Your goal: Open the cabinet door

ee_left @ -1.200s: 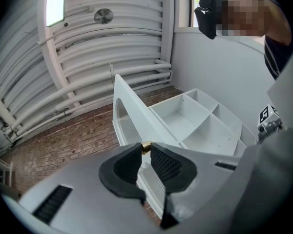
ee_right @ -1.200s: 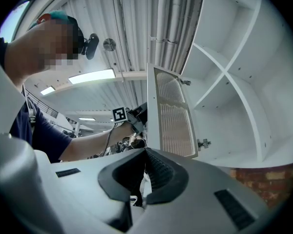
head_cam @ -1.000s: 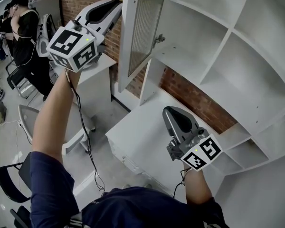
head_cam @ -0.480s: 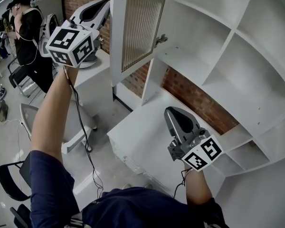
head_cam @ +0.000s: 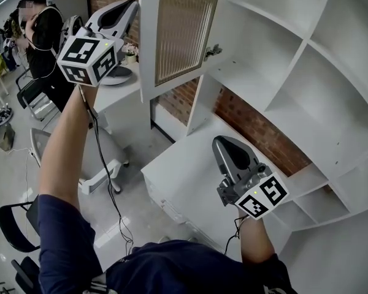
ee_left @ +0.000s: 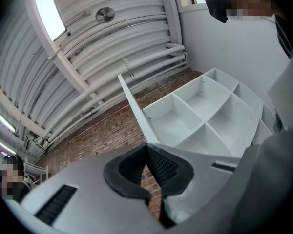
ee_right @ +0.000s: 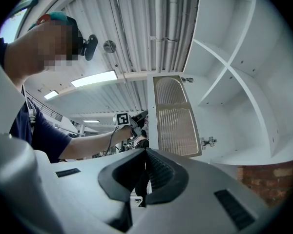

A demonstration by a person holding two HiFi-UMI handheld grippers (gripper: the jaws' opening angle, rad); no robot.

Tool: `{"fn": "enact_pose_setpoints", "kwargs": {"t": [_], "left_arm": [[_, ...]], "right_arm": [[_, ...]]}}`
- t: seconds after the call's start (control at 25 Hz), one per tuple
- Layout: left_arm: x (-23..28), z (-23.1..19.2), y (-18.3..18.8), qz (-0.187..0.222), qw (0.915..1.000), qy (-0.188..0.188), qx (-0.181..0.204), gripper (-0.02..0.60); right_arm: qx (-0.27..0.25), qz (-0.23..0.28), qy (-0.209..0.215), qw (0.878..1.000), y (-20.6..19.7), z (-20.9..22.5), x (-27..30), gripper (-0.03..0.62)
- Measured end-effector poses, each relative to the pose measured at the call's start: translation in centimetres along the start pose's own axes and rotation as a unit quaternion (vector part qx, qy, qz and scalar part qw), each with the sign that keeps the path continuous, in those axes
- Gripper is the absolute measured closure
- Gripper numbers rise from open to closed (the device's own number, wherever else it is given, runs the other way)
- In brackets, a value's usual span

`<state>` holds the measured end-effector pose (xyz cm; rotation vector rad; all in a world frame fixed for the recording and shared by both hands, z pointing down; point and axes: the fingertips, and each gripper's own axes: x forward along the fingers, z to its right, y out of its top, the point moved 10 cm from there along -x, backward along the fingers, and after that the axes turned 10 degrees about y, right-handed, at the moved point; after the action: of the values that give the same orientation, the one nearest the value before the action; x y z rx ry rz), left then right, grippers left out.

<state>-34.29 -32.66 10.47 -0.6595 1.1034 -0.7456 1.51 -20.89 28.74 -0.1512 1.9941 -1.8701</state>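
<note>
- The cabinet door [head_cam: 183,29], ribbed glass in a white frame, stands swung out from the white shelves [head_cam: 282,66].
- The left gripper [head_cam: 134,3], jaws closed on nothing, is raised just beside the door's free edge.
- The right gripper [head_cam: 221,142], jaws together and empty, is low over the white desk [head_cam: 178,176], well apart from the door.
- A brick wall [head_cam: 251,127] is behind the shelves, and a person [head_cam: 46,35] stands far left.

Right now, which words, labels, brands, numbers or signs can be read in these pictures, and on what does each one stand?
No readable word, brand or number shows in any view.
The left gripper bears a white cube with black square markers: patterns only, no letters.
The right gripper bears a second white cube with the same kind of markers.
The white cabinet door with ribbed glass panel carries no label.
</note>
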Motion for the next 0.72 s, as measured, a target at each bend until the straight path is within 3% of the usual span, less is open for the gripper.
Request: {"fn": "enact_pose_setpoints", "kwargs": {"t": [0.24,0.4,0.72], "left_arm": [[-2.3,1.9,1.3,0.014,0.9999,0.002,-0.001,0.574],[-4.5,5.3,2.3,0.021,0.9996,-0.019,-0.010,0.575],[-9.3,15.8,-0.8,-0.031,0.9946,-0.080,-0.059,0.575]], "right_arm": [[-0.005,0.003,0.000,1.000,0.6,-0.2,-1.1,0.569],[-0.014,0.008,-0.008,1.000,1.4,-0.1,-2.5,0.569],[-0.015,0.011,-0.021,1.000,2.0,-0.1,-5.7,0.569]]}}
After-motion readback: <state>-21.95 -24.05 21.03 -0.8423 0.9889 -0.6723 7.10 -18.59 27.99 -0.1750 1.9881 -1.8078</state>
